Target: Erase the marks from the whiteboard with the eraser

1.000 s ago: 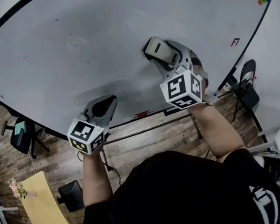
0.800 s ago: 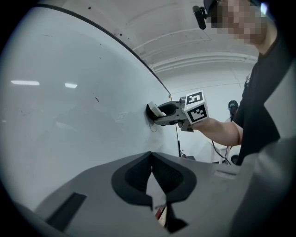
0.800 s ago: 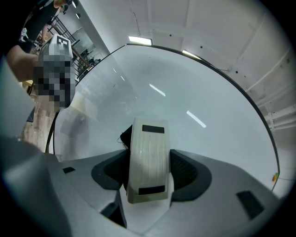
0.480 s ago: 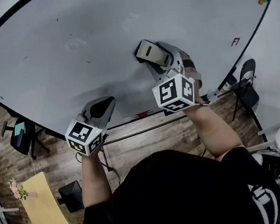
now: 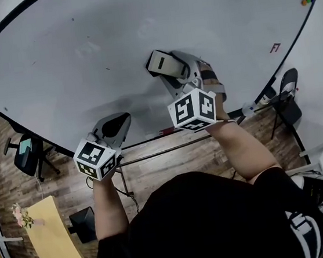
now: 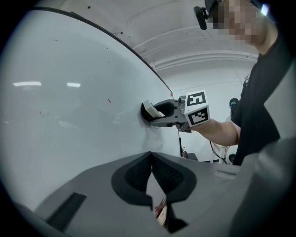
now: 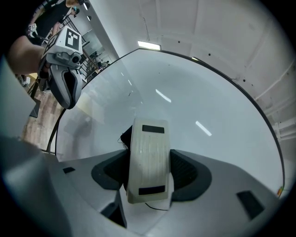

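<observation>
Cream plastic with two dark slots on its back, the eraser (image 7: 147, 148) sits clamped across its width between the jaws of the right gripper (image 7: 149, 172), its working face pressed against the whiteboard (image 7: 217, 102). In the head view the eraser (image 5: 166, 62) lies roughly at the board's middle, a little toward the lower frame. Something dark peeks out from under its left edge, and I cannot tell whether that is felt or ink. A thin dark line curls just below its near end, possibly a stroke to wipe.

To wipe well, I judge the pad should lie flat to the surface under even pressure, since a tilt would lift one end and leave streaks. Strokes should overlap, and the clamp must be firm enough that the eraser does not twist between the jaws.

Out from the eraser, a short dark tick (image 5: 107, 68) lies to its left, a faint smudge (image 5: 87, 47) further up and left, and a small red mark (image 5: 275, 48) well off to its right near the frame. Most of the board looks clean, so the work seems far along. Those few spots are the ones to reach, nearest first.

Below and left of the eraser hangs the left gripper (image 6: 151, 159), its jaws closed with nothing between them, near the board's lower frame. It should be kept out of the sweep.
</observation>
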Motion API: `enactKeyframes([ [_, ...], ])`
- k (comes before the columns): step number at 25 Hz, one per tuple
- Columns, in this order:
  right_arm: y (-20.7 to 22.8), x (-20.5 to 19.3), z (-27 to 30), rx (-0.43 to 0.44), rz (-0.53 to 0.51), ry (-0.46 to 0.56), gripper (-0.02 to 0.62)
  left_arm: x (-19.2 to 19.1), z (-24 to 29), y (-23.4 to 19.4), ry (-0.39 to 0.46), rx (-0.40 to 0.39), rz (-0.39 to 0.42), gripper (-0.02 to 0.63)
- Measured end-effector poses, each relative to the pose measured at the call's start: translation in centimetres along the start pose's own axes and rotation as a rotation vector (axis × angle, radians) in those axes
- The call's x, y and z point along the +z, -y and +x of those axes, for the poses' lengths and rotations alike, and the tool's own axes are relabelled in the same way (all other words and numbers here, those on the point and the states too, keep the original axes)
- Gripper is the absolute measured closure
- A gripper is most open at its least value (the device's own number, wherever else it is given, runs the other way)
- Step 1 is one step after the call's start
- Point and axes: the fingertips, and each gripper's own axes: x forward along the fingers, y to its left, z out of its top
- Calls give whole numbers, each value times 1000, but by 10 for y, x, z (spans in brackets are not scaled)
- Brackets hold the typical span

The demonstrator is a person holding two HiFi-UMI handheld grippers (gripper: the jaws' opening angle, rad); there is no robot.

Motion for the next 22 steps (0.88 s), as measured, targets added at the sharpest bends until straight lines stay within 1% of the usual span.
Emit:
enactKeyframes([
  [10, -10, 8, 4, -10, -20, 6, 336, -6, -8, -3, -20, -6, 4, 592],
  [17, -6, 5, 1, -15, -29, 6, 336, -2, -4, -1, -21, -17, 15, 592],
  [22, 1, -2, 0, -26, -16, 0, 336, -3, 0, 1, -29, -27, 20, 592],
])
